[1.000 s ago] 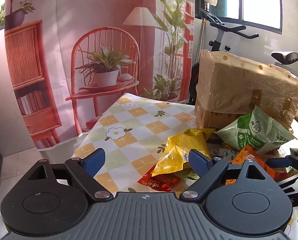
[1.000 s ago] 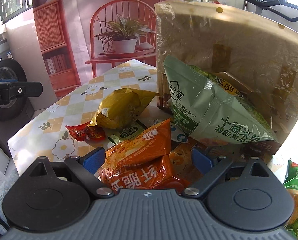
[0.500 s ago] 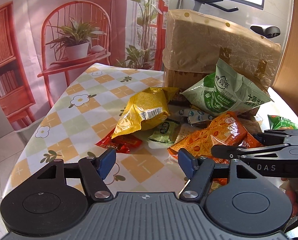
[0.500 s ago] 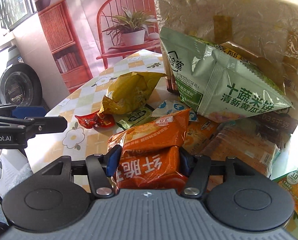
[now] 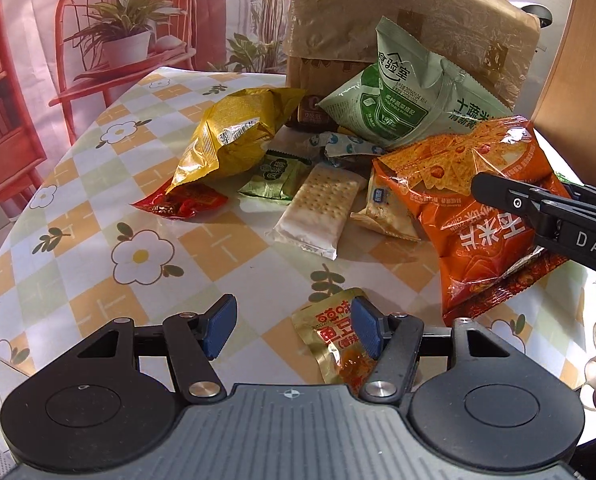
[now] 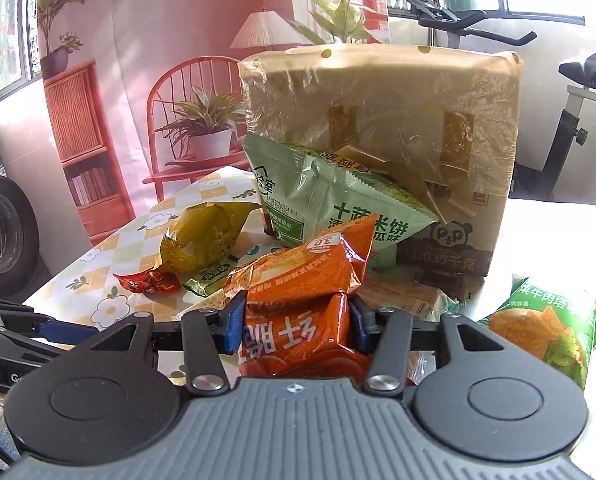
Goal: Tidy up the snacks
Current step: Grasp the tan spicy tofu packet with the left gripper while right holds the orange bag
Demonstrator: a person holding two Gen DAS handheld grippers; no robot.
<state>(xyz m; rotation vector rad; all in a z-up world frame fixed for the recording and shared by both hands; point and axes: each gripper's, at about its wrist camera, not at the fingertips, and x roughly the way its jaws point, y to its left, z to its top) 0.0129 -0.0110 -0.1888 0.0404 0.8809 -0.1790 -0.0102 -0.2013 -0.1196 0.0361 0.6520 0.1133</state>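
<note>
The right gripper (image 6: 296, 326) holds the orange snack bag (image 6: 298, 312) tight. Its blue pads (image 6: 230, 330) press into both sides of the bag, and the jaws have just been closing on it. The bag is lifted up in front of the big brown box (image 6: 381, 136), which stands at the back of the table (image 5: 98, 216).

The left gripper (image 5: 290, 330) hangs low over the near edge of the table, far from the brown box. Its jaws have just been closing too, but they are apart and grip nothing. A small gold packet (image 5: 333, 336) lies flat on the cloth there. One of the left gripper's blue pads (image 5: 363, 330) is over the packet's edge, and the other pad is off to the side.

A green bag (image 5: 409, 96) leans on the front of the brown box. A yellow bag (image 5: 234, 136) lies in front of the box, with a red packet (image 5: 178, 204) just beside it. A cracker pack (image 5: 321, 208) lies in the middle, between the yellow bag and the orange snack bag.
</note>
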